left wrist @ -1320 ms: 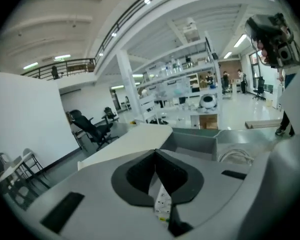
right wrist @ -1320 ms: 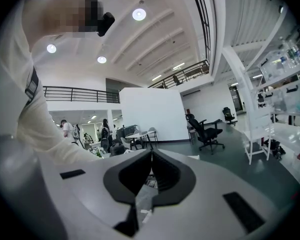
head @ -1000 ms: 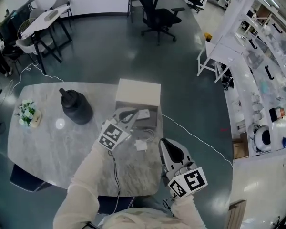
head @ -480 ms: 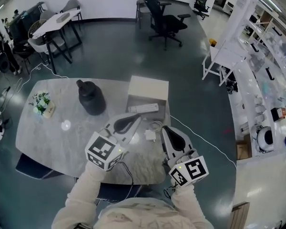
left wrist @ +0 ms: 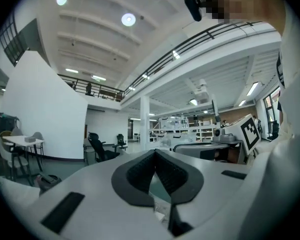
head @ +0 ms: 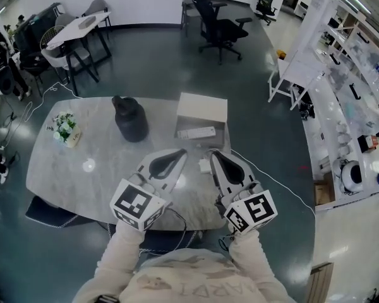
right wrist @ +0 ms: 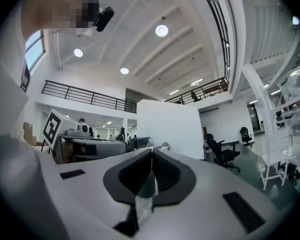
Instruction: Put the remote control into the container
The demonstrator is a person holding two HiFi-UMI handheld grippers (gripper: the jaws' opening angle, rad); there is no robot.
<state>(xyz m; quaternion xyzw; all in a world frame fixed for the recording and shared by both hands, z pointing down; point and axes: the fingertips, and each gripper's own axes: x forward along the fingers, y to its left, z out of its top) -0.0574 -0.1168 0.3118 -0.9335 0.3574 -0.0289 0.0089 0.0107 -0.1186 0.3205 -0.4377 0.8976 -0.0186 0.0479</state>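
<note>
The white remote control (head: 196, 132) lies inside the open cardboard container (head: 203, 108) at the far right of the marble table (head: 69, 182), in the head view. My left gripper (head: 179, 154) is held up over the table's near edge, shut and empty, short of the container. Beside it my right gripper (head: 213, 154) is also shut with nothing in it. In the left gripper view the jaws (left wrist: 155, 154) meet at the tips and point level into the room. The right gripper view shows its jaws (right wrist: 151, 152) closed the same way.
A black jug (head: 131, 118) stands left of the container. A small potted plant (head: 66, 128) sits at the table's left end. A white adapter with its cable (head: 204, 166) lies between the gripper tips. Office chairs (head: 221, 21) and a small table (head: 76, 31) stand beyond.
My left gripper has drawn back from the container and risen, leaving the remote control inside. The right gripper has also risen and moved up beside the left.
</note>
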